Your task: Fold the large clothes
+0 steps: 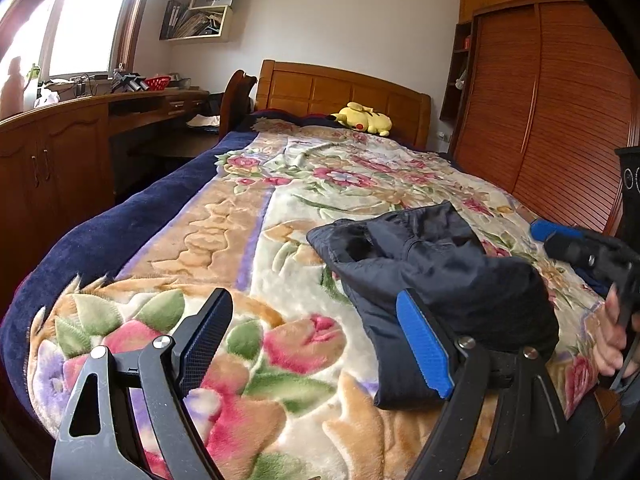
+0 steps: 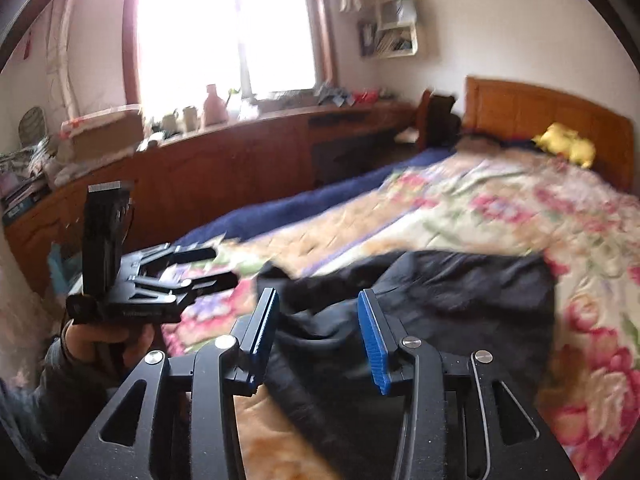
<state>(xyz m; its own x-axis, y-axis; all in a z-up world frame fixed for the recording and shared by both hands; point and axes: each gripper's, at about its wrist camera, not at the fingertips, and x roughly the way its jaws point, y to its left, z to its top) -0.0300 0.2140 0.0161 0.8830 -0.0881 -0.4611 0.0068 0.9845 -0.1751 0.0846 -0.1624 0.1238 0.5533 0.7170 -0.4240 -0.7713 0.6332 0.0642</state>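
Presently, in the left wrist view, the left tongs (image 1: 316,340) stood wide apart over the floral blanket (image 1: 248,264) with nothing between the fingers. The dark jacket (image 1: 432,268), the garment to be folded, lay bundled on the bed at two o'clock from those tongs, its near edge behind the blue pad. The right tongs (image 1: 560,236) showed at the three o'clock edge, gripped by a hand (image 1: 612,332); their opening could not be judged from this angle. A yellow plush toy (image 1: 364,118) rested by the headboard at twelve o'clock. A white bag on the wall shelf (image 1: 200,4) carried print too small to read with confidence.

In the right wrist view, which was blurred, the right tongs (image 2: 318,332) stood partly apart, the jacket (image 2: 440,300) lying beyond and under them but not pinched. The left tongs (image 2: 188,268) sat at nine o'clock, spread open.

Risk, as judged: the bundled, slippery-looking fabric may be caught in several layers at once, so a lift would drag the whole heap rather than open it. The plush blanket pile could also be nipped along with the cloth.
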